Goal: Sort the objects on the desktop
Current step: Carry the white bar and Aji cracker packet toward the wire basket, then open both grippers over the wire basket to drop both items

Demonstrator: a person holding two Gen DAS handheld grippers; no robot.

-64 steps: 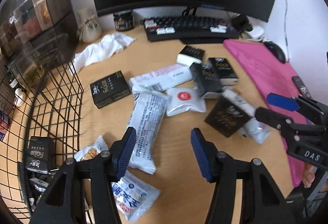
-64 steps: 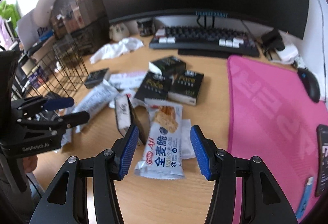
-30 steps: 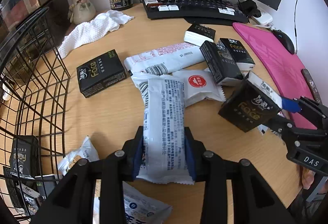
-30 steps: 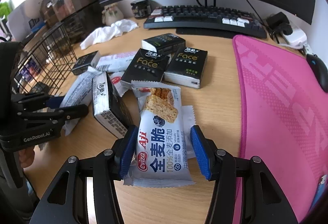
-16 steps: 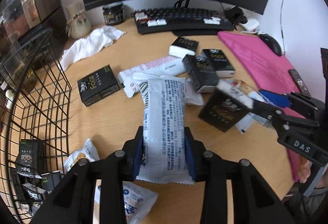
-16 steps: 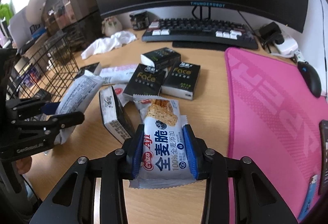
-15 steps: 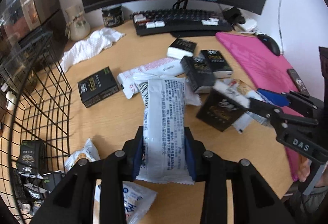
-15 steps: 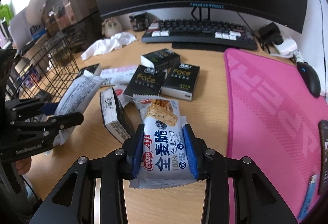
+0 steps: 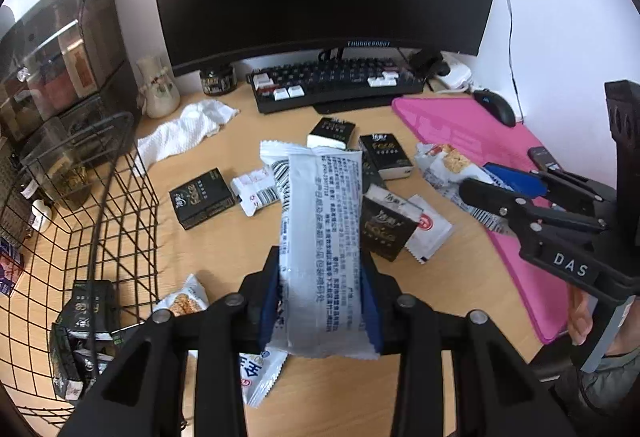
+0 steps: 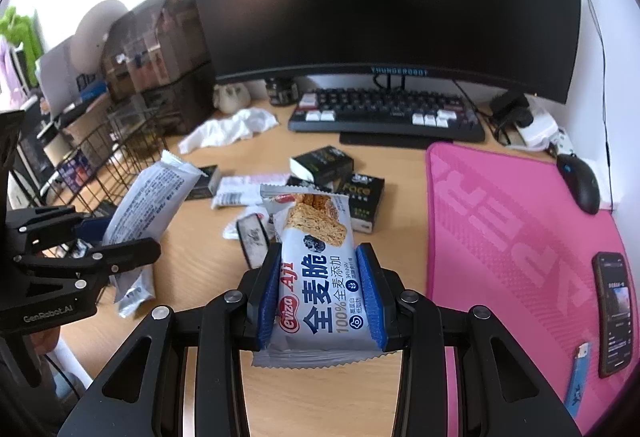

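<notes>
The left gripper (image 9: pixel 320 301) is clamped on a white snack packet (image 9: pixel 322 237), printed back facing up, held clear above the wooden desk (image 9: pixel 224 245). The right gripper (image 10: pixel 322 297) pinches a whole-wheat crisp packet (image 10: pixel 320 285) between its blue pads (image 10: pixel 370 299), also lifted off the desk. Below them lie several black boxes (image 9: pixel 202 197), a small white sachet (image 9: pixel 430 229) and another white packet (image 9: pixel 256 189). A wire basket (image 9: pixel 120 205) stands at the left, already holding black boxes. A pink mat (image 10: pixel 508 221) lies on the right, with a keyboard (image 10: pixel 388 113) and monitor (image 10: pixel 384 1) at the far side.
</notes>
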